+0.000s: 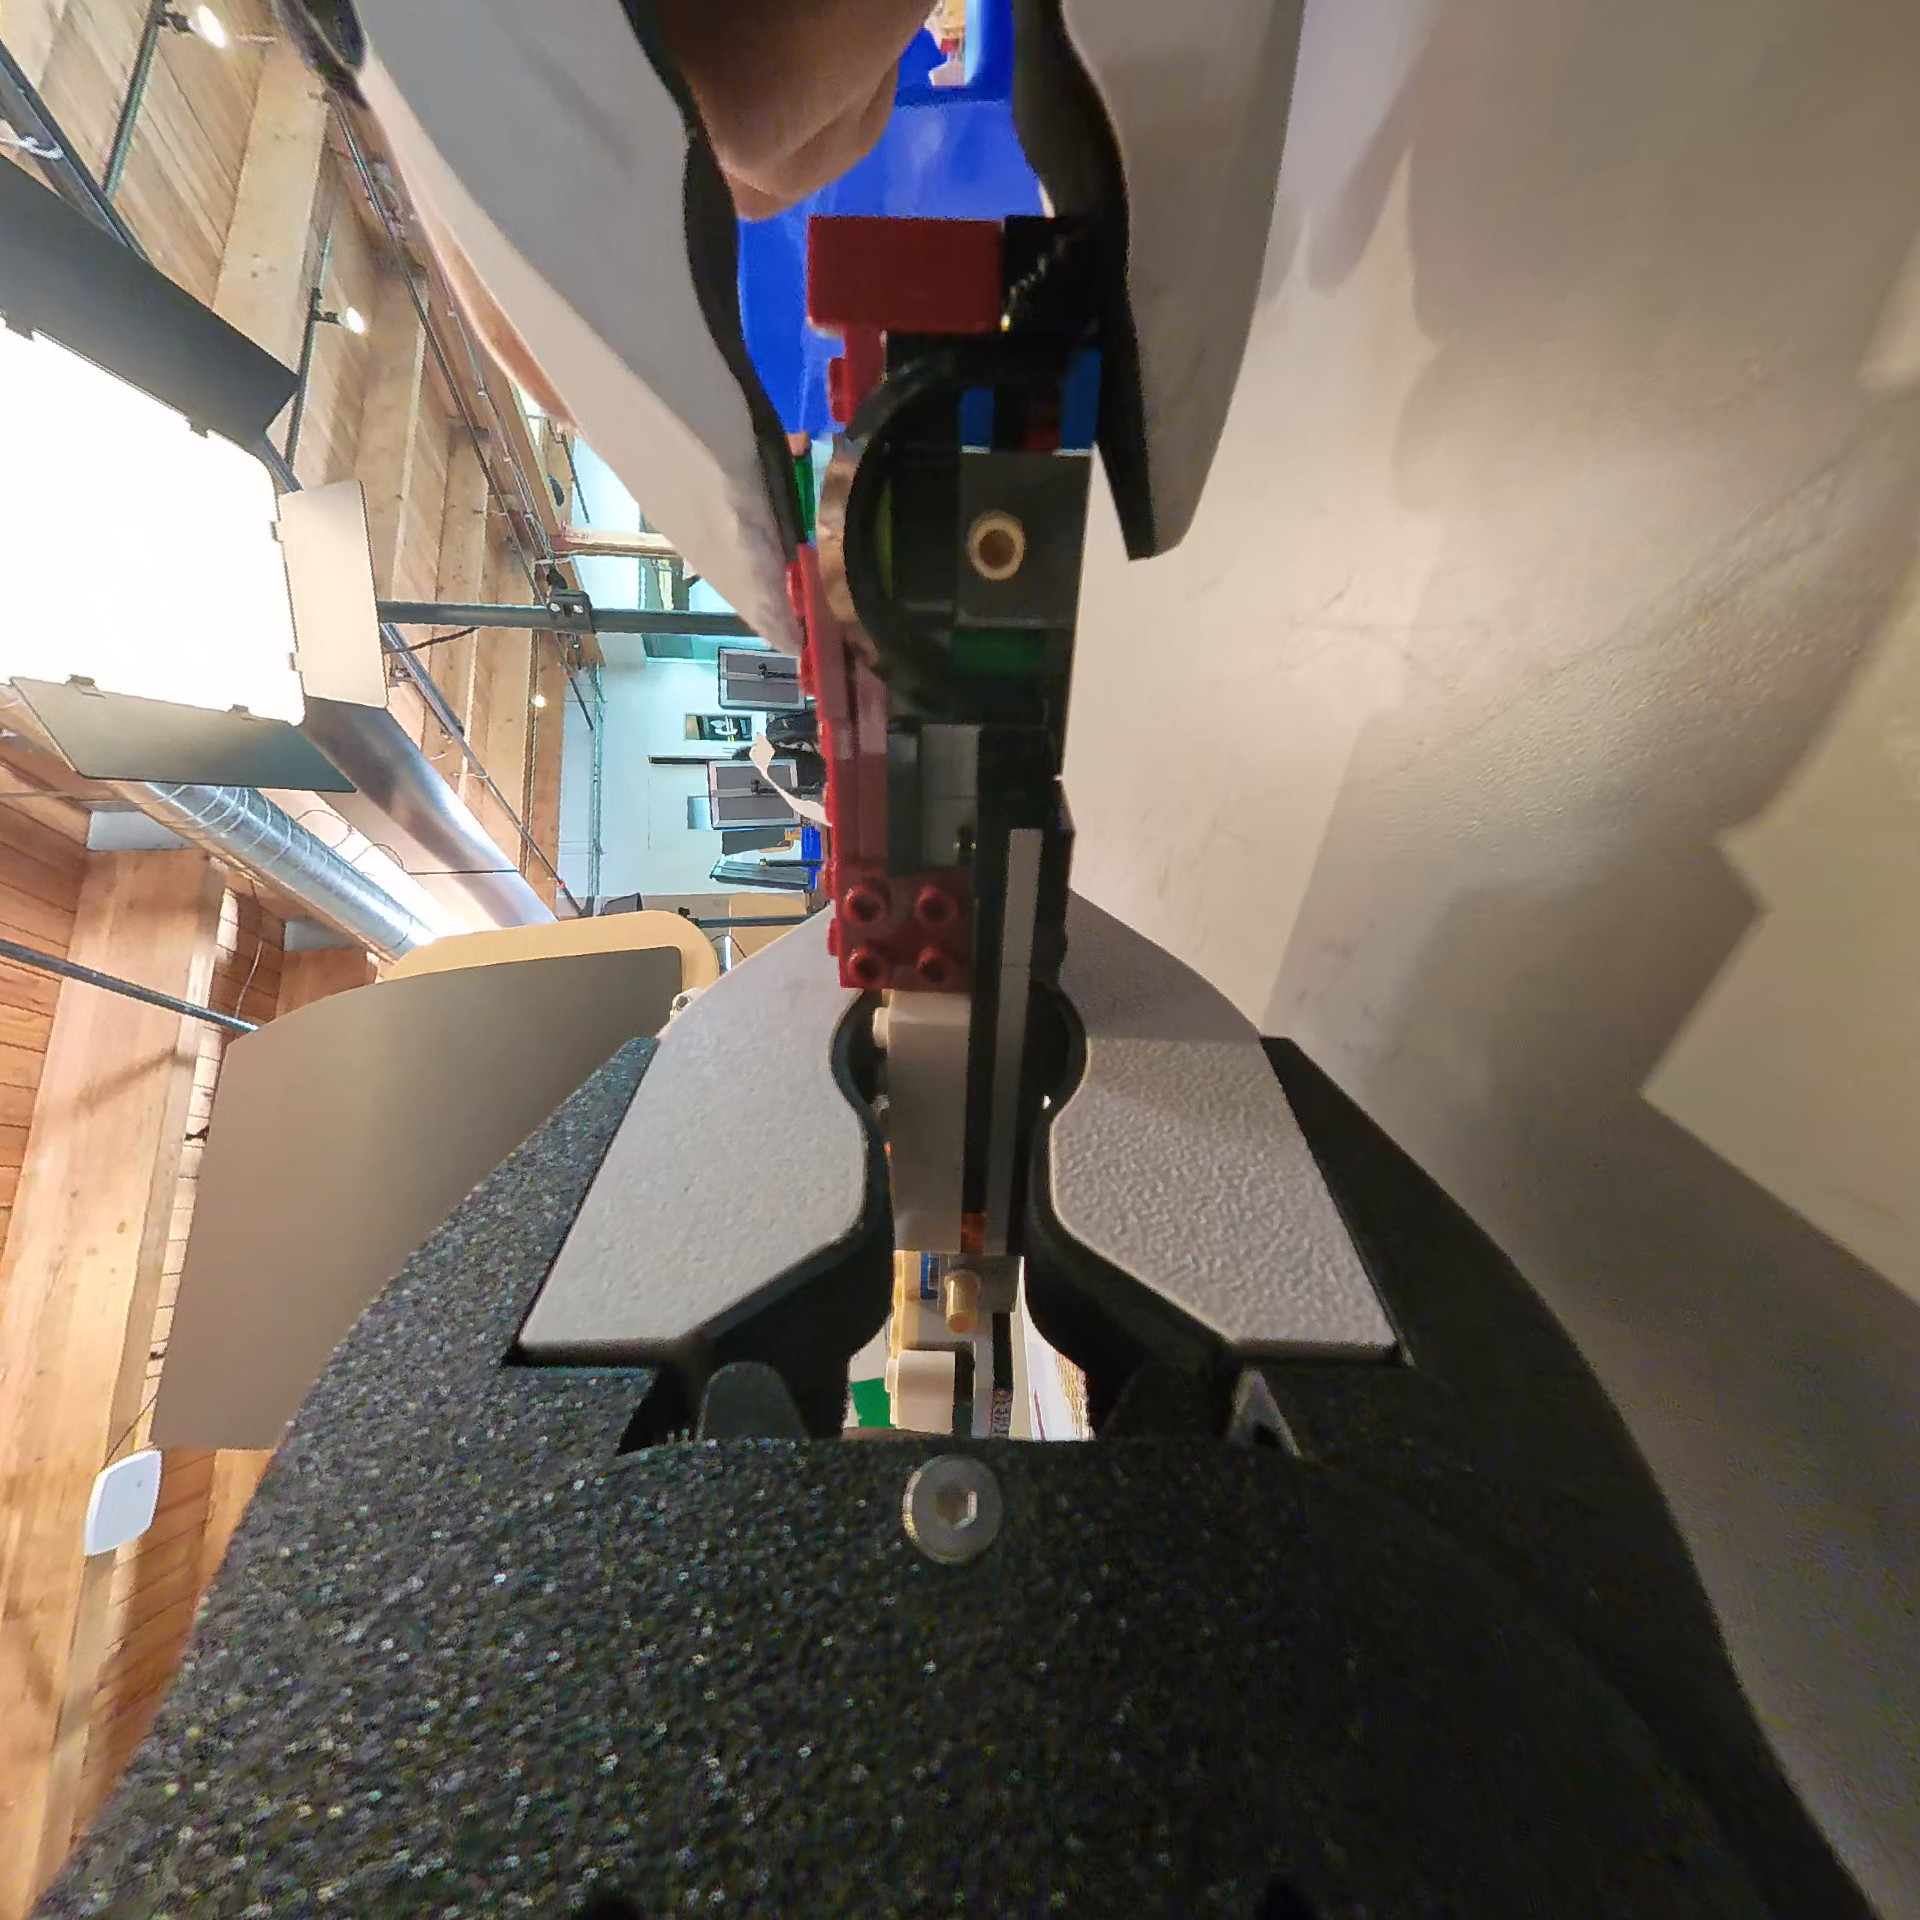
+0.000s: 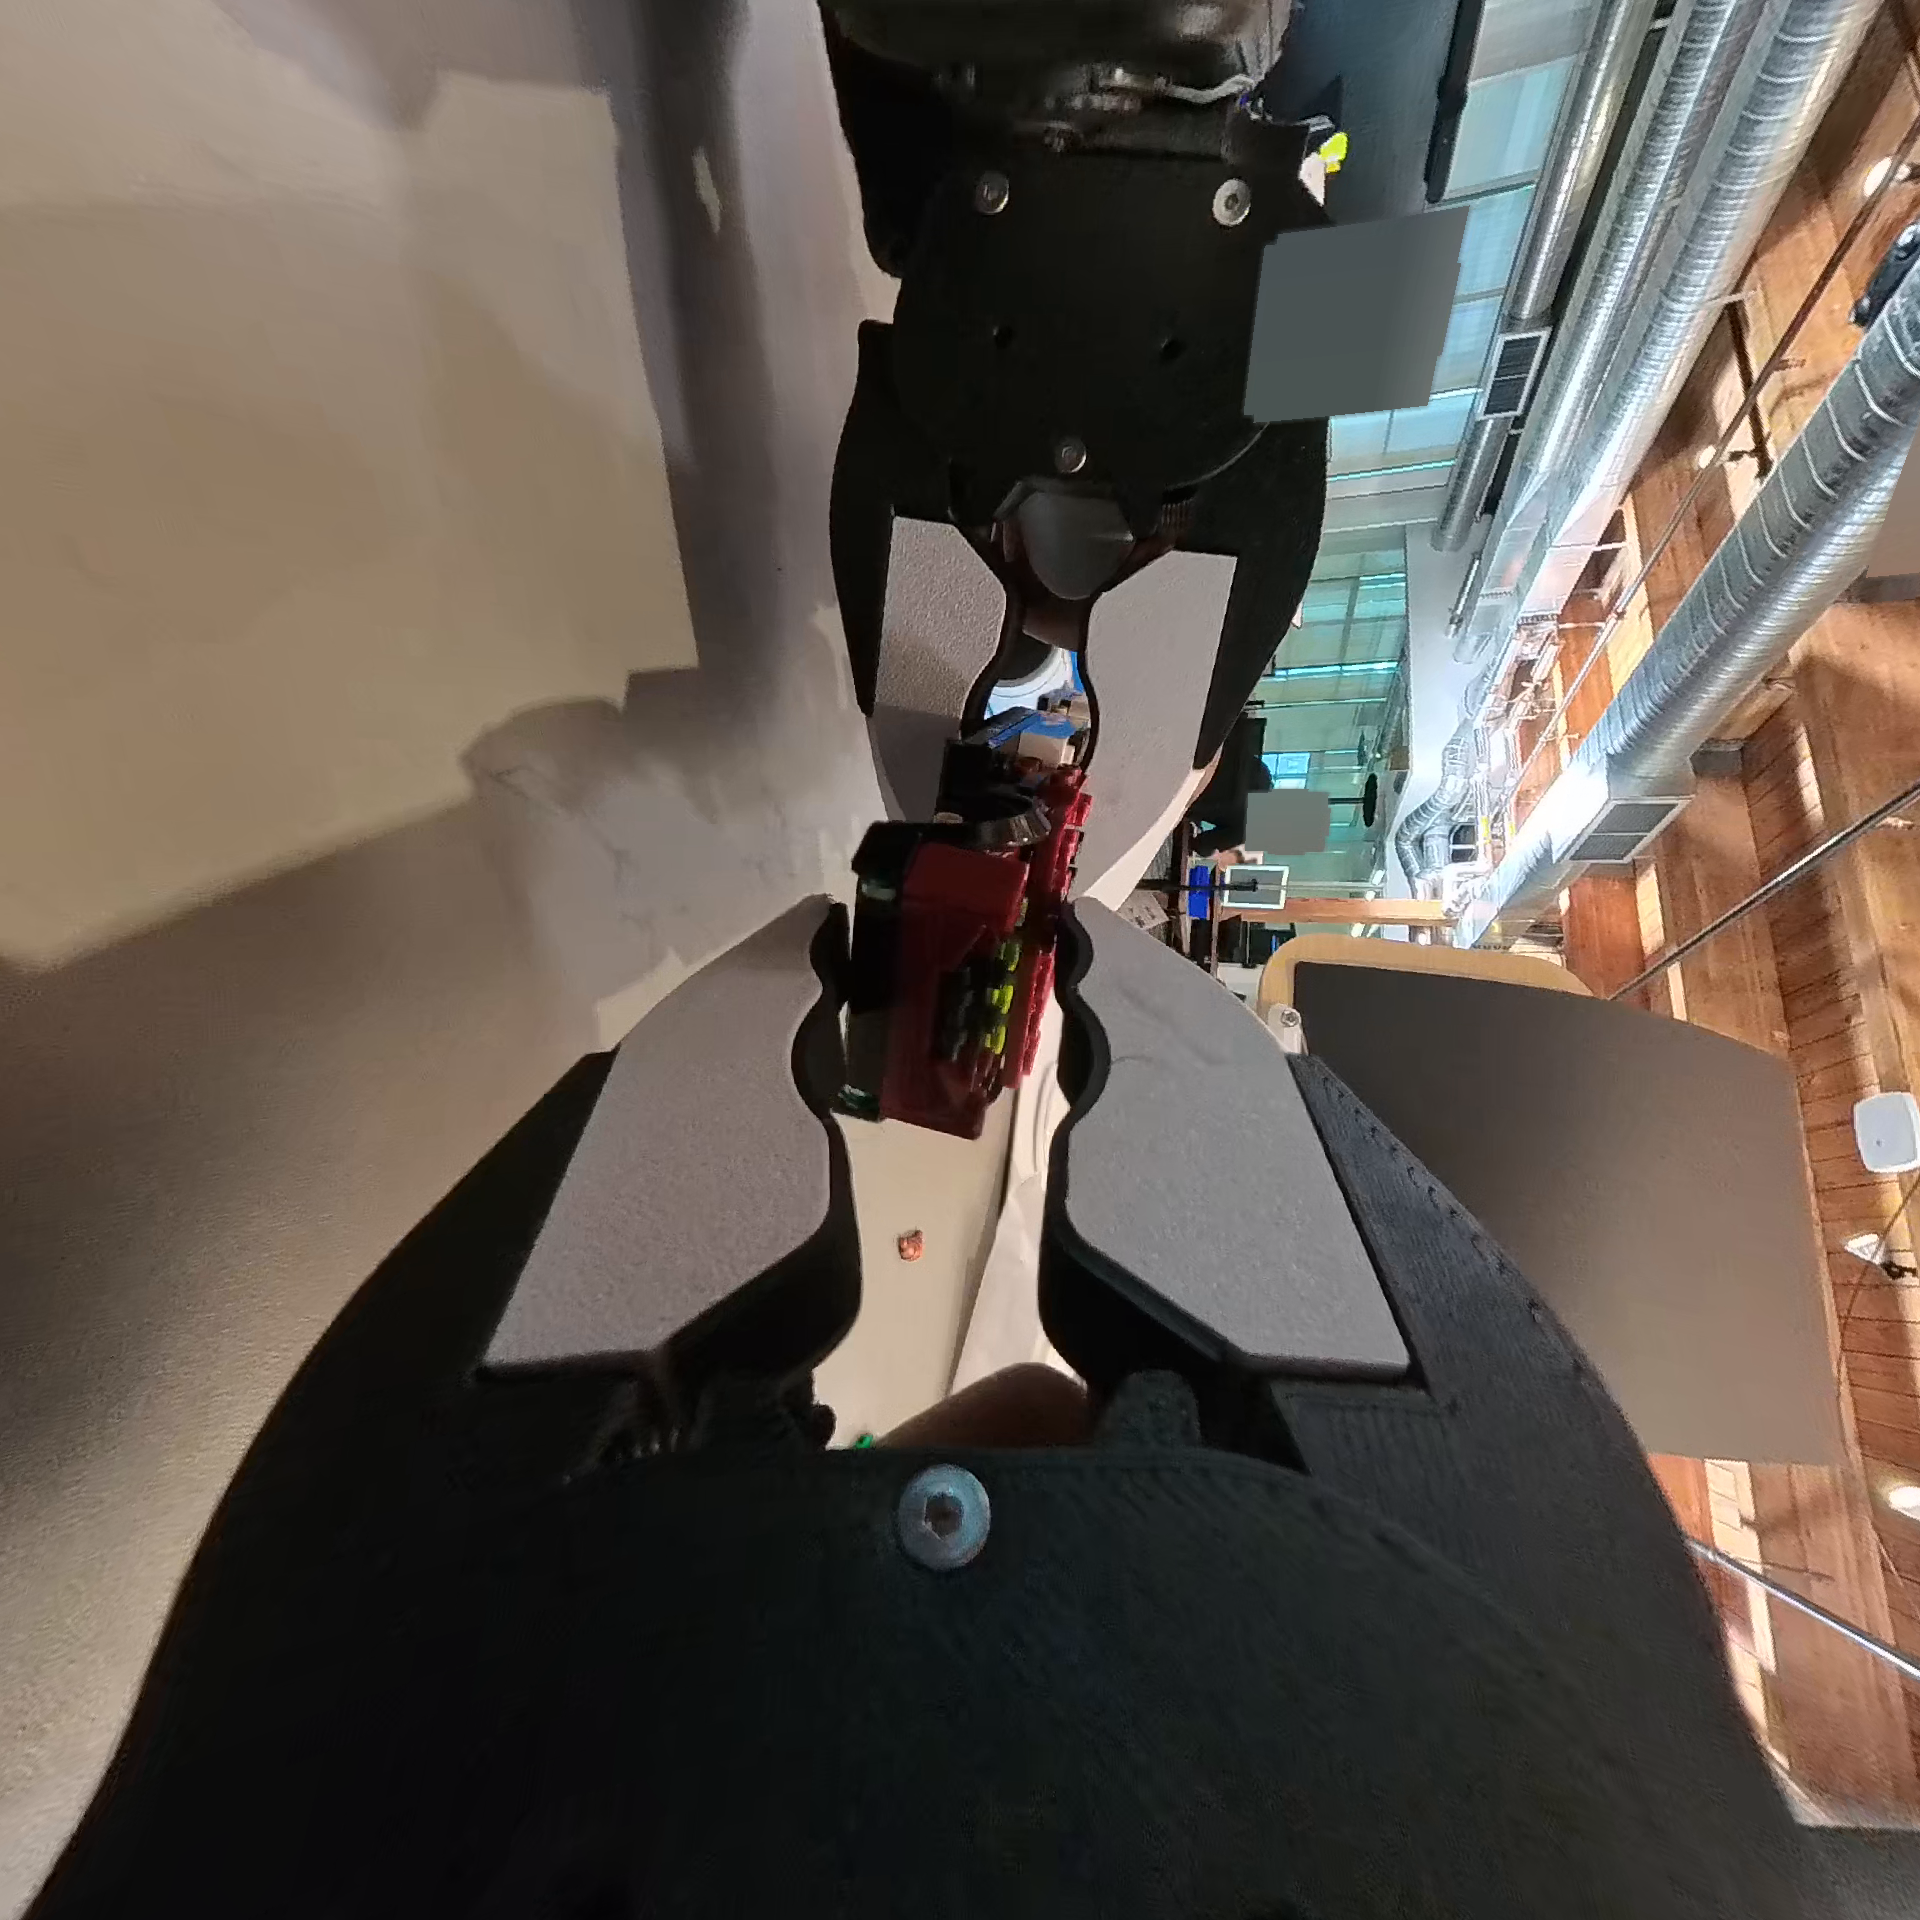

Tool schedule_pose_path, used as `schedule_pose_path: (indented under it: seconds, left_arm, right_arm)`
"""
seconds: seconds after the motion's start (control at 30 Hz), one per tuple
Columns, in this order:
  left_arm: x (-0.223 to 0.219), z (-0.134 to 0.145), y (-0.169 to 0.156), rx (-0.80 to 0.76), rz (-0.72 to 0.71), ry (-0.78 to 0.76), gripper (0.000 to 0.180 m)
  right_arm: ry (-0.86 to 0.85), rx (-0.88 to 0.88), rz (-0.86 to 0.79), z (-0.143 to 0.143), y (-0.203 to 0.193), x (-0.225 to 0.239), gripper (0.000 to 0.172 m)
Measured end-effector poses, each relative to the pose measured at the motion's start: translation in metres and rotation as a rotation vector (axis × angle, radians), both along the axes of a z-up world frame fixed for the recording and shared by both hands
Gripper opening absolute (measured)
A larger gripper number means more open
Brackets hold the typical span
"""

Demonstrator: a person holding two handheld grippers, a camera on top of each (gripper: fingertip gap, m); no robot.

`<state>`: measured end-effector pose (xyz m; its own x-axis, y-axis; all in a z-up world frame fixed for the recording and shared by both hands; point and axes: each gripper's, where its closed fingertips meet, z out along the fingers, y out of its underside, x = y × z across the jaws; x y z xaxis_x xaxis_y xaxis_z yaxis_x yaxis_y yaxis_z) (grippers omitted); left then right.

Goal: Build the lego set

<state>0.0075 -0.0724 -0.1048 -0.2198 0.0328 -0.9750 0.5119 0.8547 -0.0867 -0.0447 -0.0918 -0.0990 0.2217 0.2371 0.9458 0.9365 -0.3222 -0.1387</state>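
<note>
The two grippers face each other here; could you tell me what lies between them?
A toy-brick model, mostly red and black, spans the stretch; the left gripper and right gripper each clamp an end, in both wrist views.

I can't read any writing in either view. The brick model (image 1: 935, 644) between my two grippers shows studs and coloured parts but no legible print. The framed panels (image 1: 756, 675) on the far wall and the small white box (image 2: 1886, 1132) on the wooden wall are too small and blurred for me to read anything.
</note>
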Motion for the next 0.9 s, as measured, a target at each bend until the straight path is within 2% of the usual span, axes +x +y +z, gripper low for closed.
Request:
schedule_pose_path:
  seconds: [0.53,0.77,0.9]
  left_arm:
    - [-0.003,-0.002,0.001,0.012,0.004,-0.016,0.025]
    - [-0.002,-0.003,0.003,-0.024,0.006,-0.014,0.025]
    - [0.000,0.002,0.007,-0.067,0.008,-0.033,0.025]
  right_arm:
    - [0.020,-0.009,0.026,-0.001,0.000,-0.003,0.038]
    - [0.007,0.026,-0.022,0.001,0.002,0.003,0.038]
    - [0.016,0.059,-0.032,0.009,-0.002,0.005,0.046]
